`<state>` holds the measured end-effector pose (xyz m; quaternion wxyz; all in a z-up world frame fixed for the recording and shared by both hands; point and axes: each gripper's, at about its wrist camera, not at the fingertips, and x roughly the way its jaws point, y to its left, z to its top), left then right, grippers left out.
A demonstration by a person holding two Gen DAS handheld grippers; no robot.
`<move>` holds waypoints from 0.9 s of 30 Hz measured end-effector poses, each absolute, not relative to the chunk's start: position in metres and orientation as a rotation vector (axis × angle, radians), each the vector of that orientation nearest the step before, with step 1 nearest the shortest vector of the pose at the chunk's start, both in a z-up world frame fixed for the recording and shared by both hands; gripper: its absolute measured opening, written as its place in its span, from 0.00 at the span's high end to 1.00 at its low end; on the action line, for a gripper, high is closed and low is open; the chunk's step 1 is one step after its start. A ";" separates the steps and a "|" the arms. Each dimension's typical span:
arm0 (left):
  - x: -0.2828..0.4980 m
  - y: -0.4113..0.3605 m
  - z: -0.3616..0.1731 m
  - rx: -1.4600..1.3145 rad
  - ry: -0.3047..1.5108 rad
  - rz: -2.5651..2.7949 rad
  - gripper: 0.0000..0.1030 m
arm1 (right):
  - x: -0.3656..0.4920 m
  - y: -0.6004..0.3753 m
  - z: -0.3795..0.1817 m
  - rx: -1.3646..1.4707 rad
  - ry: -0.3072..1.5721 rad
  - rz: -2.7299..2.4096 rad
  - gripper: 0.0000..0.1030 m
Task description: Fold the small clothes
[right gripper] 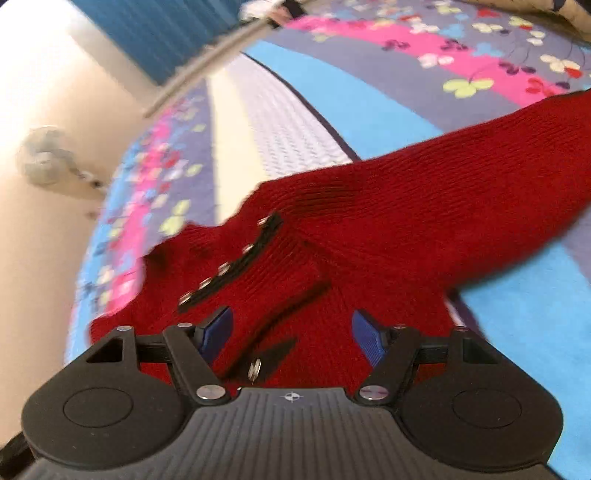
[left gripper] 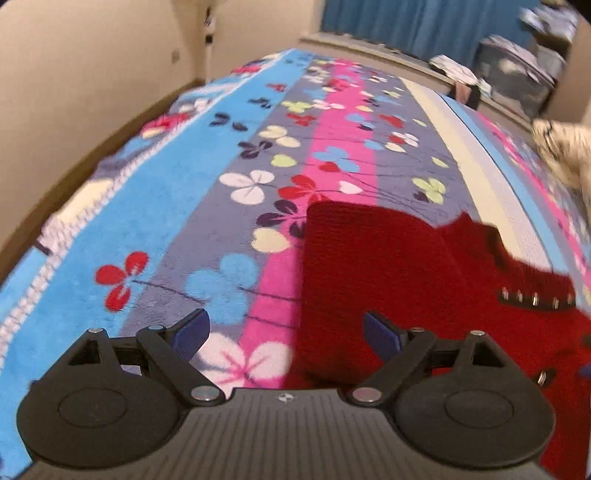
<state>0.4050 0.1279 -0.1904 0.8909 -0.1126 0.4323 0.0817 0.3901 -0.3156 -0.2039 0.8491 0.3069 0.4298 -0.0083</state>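
A dark red knit garment (left gripper: 388,273) lies on the flowered blanket (left gripper: 207,206), spread toward the lower right of the left wrist view. It has black trim set with small metal studs (left gripper: 535,297). My left gripper (left gripper: 286,330) hovers open over the garment's left edge, one blue pad over the blanket and the other over red knit. In the right wrist view the same garment (right gripper: 406,206) fills the middle, with a sleeve stretching to the upper right. My right gripper (right gripper: 291,330) stands open just above its studded trim (right gripper: 229,266); nothing is pinched between its pads.
The blanket (right gripper: 332,103) covers a bed against a beige wall (left gripper: 74,74). A blue curtain (left gripper: 424,22) and piled items (left gripper: 517,70) lie beyond the far edge. A cream patterned cloth (left gripper: 565,147) sits at the right. A small fan (right gripper: 44,155) stands by the wall.
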 end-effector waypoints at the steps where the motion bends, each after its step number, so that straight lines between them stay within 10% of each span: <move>1: 0.406 0.132 -0.189 -0.272 0.907 0.172 0.10 | 0.405 -0.311 -0.213 0.640 0.931 -0.057 0.29; 4: 0.427 0.125 -0.194 -0.329 0.949 0.152 0.10 | 0.428 -0.301 -0.230 0.664 0.927 -0.169 0.29; 6: 0.437 0.115 -0.202 -0.273 0.991 0.162 0.11 | 0.429 -0.291 -0.225 0.639 0.873 -0.174 0.80; 8: 0.447 0.101 -0.217 -0.152 1.044 0.198 0.15 | 0.425 -0.284 -0.212 0.594 0.844 -0.128 0.84; 17: 0.431 0.126 -0.229 -0.148 1.049 0.180 0.07 | 0.421 -0.321 -0.241 0.473 0.930 -0.094 0.86; 27: 0.397 0.103 -0.208 0.073 0.956 0.147 0.07 | 0.378 -0.314 -0.227 0.176 0.906 -0.079 0.62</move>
